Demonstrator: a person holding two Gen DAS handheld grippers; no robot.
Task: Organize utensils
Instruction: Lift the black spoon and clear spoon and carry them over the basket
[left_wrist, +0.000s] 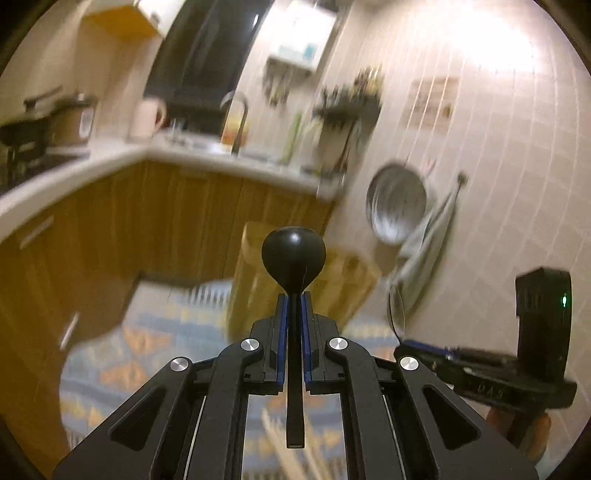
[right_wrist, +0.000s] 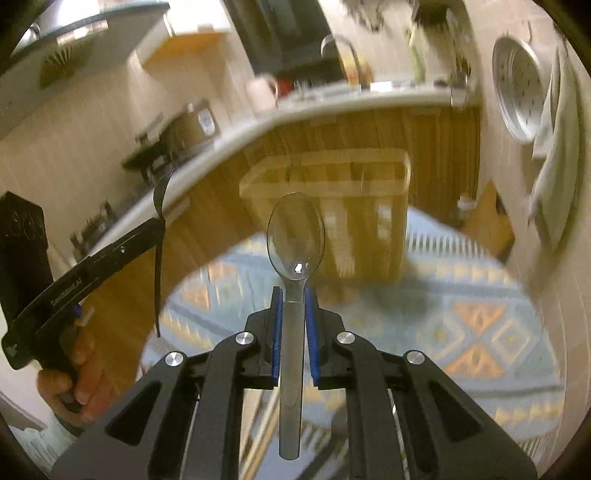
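Note:
My left gripper (left_wrist: 294, 299) is shut on a black plastic spoon (left_wrist: 293, 258), bowl pointing forward, held in the air. My right gripper (right_wrist: 294, 295) is shut on a clear plastic spoon (right_wrist: 296, 236), bowl forward, also in the air. A wooden utensil organizer (right_wrist: 332, 177) with several compartments stands ahead on a patterned cloth (right_wrist: 461, 295); it also shows in the left wrist view (left_wrist: 340, 280), behind the black spoon. The right gripper with its clear spoon appears at the right edge of the left wrist view (left_wrist: 399, 314). The left gripper with its black spoon appears at the left of the right wrist view (right_wrist: 159, 221).
A kitchen counter (left_wrist: 110, 166) with wooden cabinets runs behind. A kettle (left_wrist: 147, 118), tap (left_wrist: 240, 118) and knife rack (left_wrist: 343, 122) sit on it. A metal bowl (left_wrist: 399, 203) and a towel (left_wrist: 428, 240) hang on the tiled wall at right. The view is blurred.

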